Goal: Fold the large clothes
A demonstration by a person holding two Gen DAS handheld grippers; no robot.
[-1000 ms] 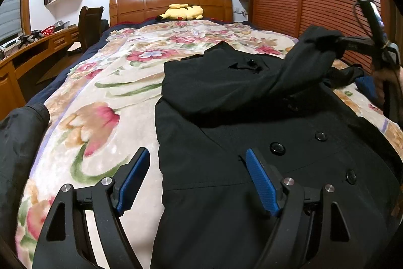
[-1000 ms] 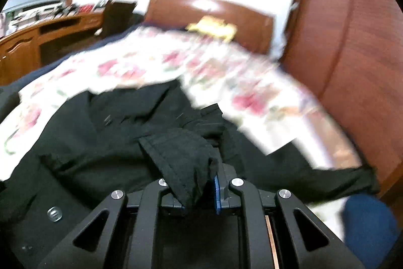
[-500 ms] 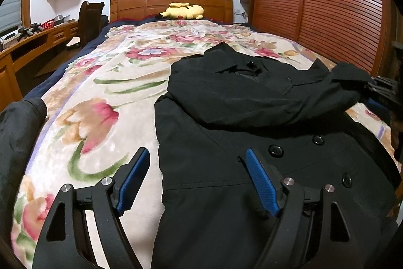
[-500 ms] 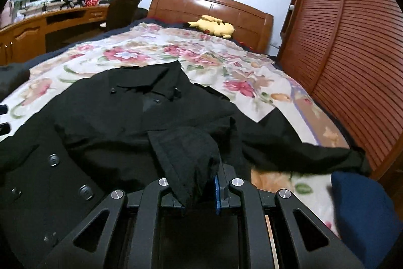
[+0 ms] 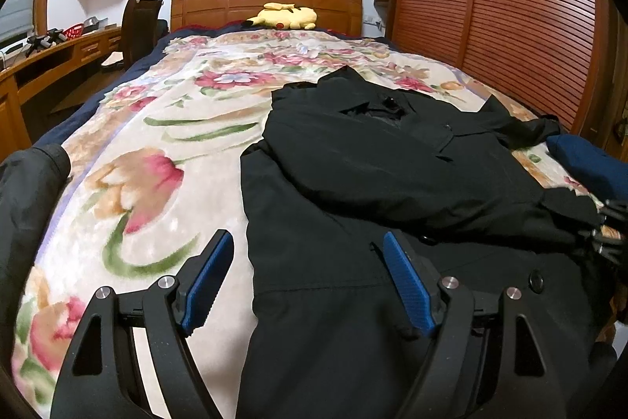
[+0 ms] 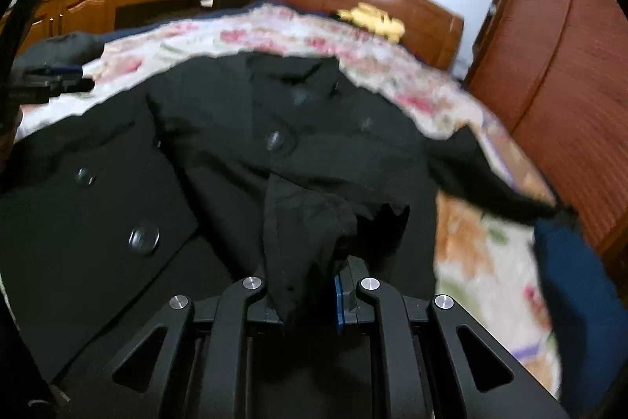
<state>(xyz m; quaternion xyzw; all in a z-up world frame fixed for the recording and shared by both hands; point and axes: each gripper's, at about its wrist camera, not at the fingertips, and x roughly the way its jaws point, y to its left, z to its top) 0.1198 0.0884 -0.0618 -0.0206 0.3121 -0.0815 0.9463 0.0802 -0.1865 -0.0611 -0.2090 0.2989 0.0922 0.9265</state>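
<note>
Your right gripper (image 6: 310, 295) has carried the sleeve (image 6: 310, 230) across the black coat (image 5: 392, 183), jaws loosening yet seemingly clamping it; left gripper (image 5: 310, 277) hovers open above the coat's edge. Further folds remain.

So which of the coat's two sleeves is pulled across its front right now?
The sleeve pinched in the right tool, draped across the black coat. The other sleeve lies stretched out sideways on the floral blanket, untouched.

Both grippers, left gripper (image 5: 308, 281) and right gripper (image 6: 310, 297), have matte black linkage arms, silver round screws, and blue ribbed fingers (image 5: 408, 285).
</note>
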